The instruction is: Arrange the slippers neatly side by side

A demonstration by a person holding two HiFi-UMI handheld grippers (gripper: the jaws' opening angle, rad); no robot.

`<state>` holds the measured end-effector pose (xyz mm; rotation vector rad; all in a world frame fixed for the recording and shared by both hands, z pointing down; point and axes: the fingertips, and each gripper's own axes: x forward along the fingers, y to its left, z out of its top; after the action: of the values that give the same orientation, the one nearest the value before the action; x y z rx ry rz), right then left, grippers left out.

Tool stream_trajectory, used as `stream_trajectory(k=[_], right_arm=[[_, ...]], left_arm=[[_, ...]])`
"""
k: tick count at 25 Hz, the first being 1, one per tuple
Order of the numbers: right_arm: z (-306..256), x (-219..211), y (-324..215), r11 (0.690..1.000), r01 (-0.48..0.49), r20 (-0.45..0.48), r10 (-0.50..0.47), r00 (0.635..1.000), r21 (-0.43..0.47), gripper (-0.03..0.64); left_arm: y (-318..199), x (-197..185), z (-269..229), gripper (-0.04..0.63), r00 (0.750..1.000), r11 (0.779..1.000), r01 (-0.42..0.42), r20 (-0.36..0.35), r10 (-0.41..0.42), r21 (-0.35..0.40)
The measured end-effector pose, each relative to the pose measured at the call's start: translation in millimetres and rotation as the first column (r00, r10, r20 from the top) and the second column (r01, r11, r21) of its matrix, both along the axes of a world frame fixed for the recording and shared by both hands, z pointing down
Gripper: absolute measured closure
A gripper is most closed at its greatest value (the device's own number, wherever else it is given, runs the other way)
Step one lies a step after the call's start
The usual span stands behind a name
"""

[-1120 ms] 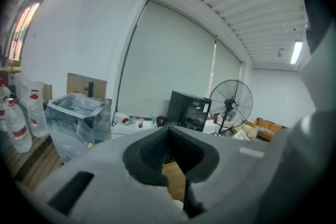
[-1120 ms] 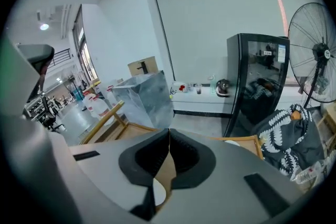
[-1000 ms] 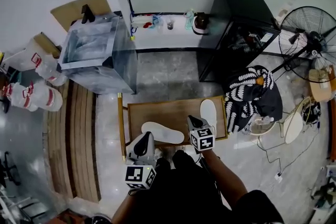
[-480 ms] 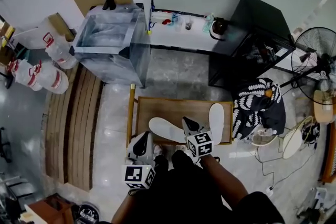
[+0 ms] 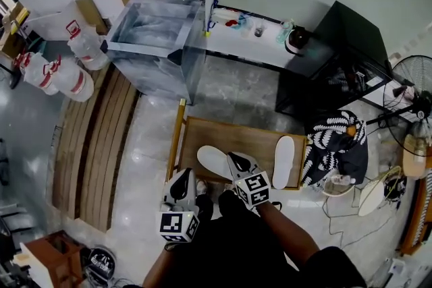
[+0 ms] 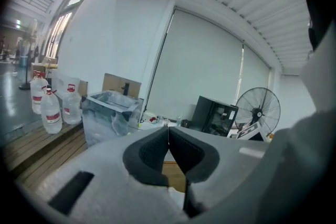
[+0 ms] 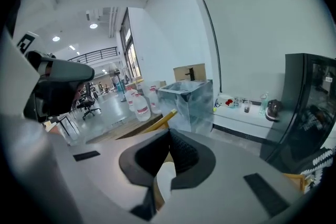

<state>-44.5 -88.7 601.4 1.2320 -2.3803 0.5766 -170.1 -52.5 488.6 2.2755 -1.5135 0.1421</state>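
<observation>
Two white slippers lie on a low wooden table (image 5: 253, 138) in the head view. The left slipper (image 5: 212, 161) lies slanted near the table's front. Upright at the table's right end is the right slipper (image 5: 283, 161), well apart from the first. My right gripper (image 5: 234, 158) is shut and empty, with its tips just over the left slipper's right end. Off the table's front left corner, my left gripper (image 5: 182, 177) is shut on nothing. In the right gripper view the jaws (image 7: 169, 132) meet, and a white patch of slipper (image 7: 164, 186) shows below them. The left gripper (image 6: 168, 129) points over the table.
A clear tank (image 5: 156, 37) stands behind the table at the left, with water bottles (image 5: 67, 77) and wooden floor slats (image 5: 94, 145) further left. A black cabinet (image 5: 341, 57), a patterned cloth (image 5: 337, 145) and a fan (image 5: 412, 101) crowd the right side.
My right gripper has moved left, away from the right slipper and over to the left slipper. The head view has swung, shifting the scene. The left gripper has hardly moved.
</observation>
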Motion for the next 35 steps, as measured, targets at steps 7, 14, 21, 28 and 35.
stream_trajectory(k=[7,14,21,28,35], right_arm=[[16.3,-15.8,-0.8,0.998,0.064,-0.045,-0.064,0.997,-0.006,0.604],[55.0,-17.8,-3.2,0.994,0.087,-0.111,-0.093,0.99,-0.06,0.603],[108.9,-19.1,0.6,0.972,0.148,-0.199,-0.184,0.963,-0.182,0.6],[156.2,-22.4,8.6,0.923,0.226,-0.273,-0.314,0.909,-0.31,0.547],[193.4,-19.4,17.6,0.883,0.245,-0.316,-0.384,0.868,-0.401,0.529]], left_arm=[[-0.7,-9.3,8.0,0.578,1.0,0.999,0.031,-0.002,-0.031,-0.011],[-7.5,-15.6,13.9,0.578,0.999,0.999,0.04,-0.003,-0.04,-0.022],[-14.3,-15.6,21.4,0.578,0.999,0.998,0.041,-0.005,-0.041,-0.045],[-18.6,-20.6,28.7,0.578,0.999,0.996,0.047,-0.001,-0.047,-0.08],[-21.1,-24.0,35.9,0.578,0.999,0.994,0.04,0.005,-0.04,-0.097]])
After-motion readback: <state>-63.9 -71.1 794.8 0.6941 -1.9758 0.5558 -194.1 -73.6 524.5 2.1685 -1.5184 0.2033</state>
